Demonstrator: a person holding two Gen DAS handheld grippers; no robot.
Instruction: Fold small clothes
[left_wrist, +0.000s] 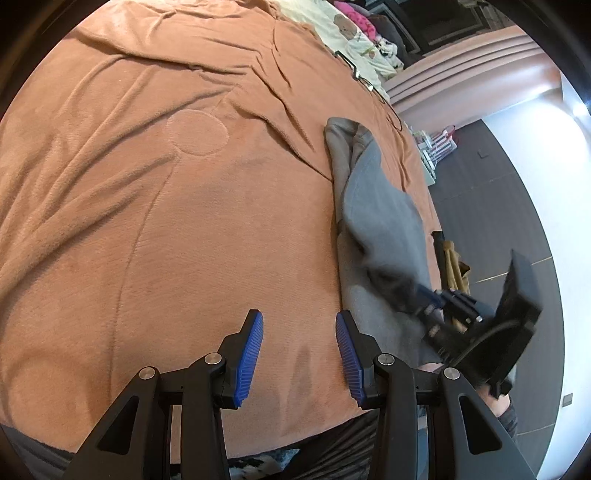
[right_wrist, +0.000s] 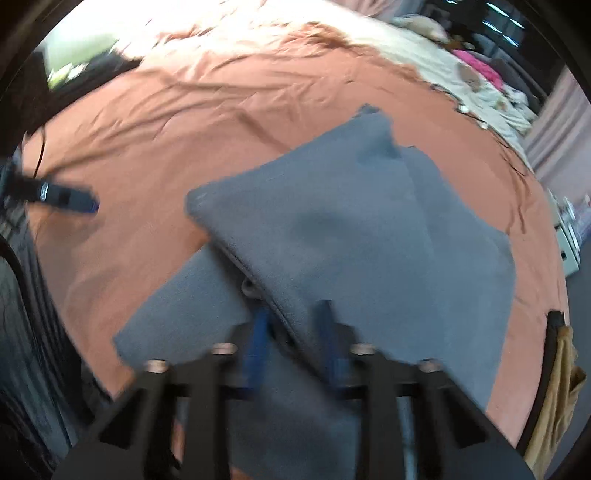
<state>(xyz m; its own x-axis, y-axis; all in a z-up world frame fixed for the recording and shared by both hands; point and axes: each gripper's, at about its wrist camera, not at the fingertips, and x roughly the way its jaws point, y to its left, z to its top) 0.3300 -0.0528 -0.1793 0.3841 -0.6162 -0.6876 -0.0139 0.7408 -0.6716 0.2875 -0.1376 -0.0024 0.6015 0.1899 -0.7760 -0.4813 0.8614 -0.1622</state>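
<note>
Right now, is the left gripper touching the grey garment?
Apart. The left wrist view shows the left gripper open over the bare orange blanket, with blanket visible between its fingertips and the grey garment, which lies off to its right.

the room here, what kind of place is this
Most likely a bedroom at home: the grey garment lies on a bed under an orange blanket, a bear-print cream cover lies further back, and the floor is dark tile.

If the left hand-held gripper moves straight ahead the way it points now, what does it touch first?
Probably the orange blanket. The left hand-held gripper is open with only blanket between and beyond its fingers; the grey garment lies off to its right. Depth is unclear.
</note>
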